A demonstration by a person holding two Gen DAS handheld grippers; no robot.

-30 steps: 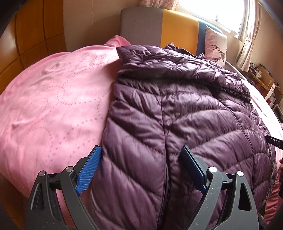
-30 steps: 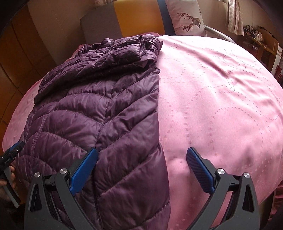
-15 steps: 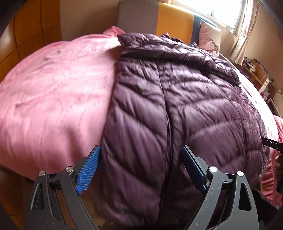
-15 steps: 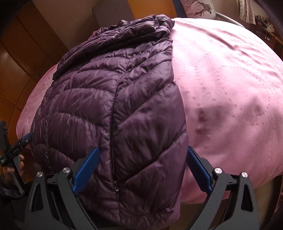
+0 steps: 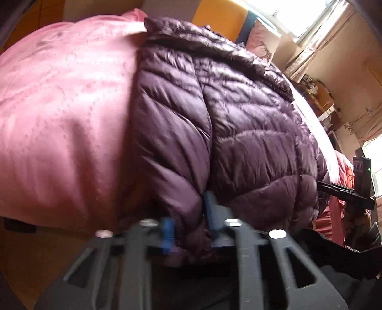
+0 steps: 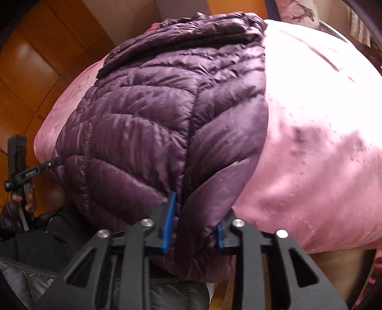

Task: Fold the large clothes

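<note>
Left wrist view: my left gripper has its blue pads drawn close together, pinching the hem of the purple quilted jacket at the near edge of the bed. The jacket lies lengthwise on the pink bedspread, hem toward me and collar end toward the grey and orange headboard. A bunched fold of the quilted fabric fills the gap between the two pads. This view is motion-blurred near the fingers, so I can read the grip only from the fabric pressed between them. At the far right edge my right gripper appears as a black frame with a green light, just beside the jacket's other hem corner.

Right wrist view: my right gripper is likewise closed down on the jacket, its pads clamping a thick fold at the hem's right corner. The fabric bulges over and around both pads. The bedspread is bare to the right of the jacket. A patterned pillow leans at the head of the bed. My left gripper shows at the left edge, touching the jacket's opposite hem corner
</note>
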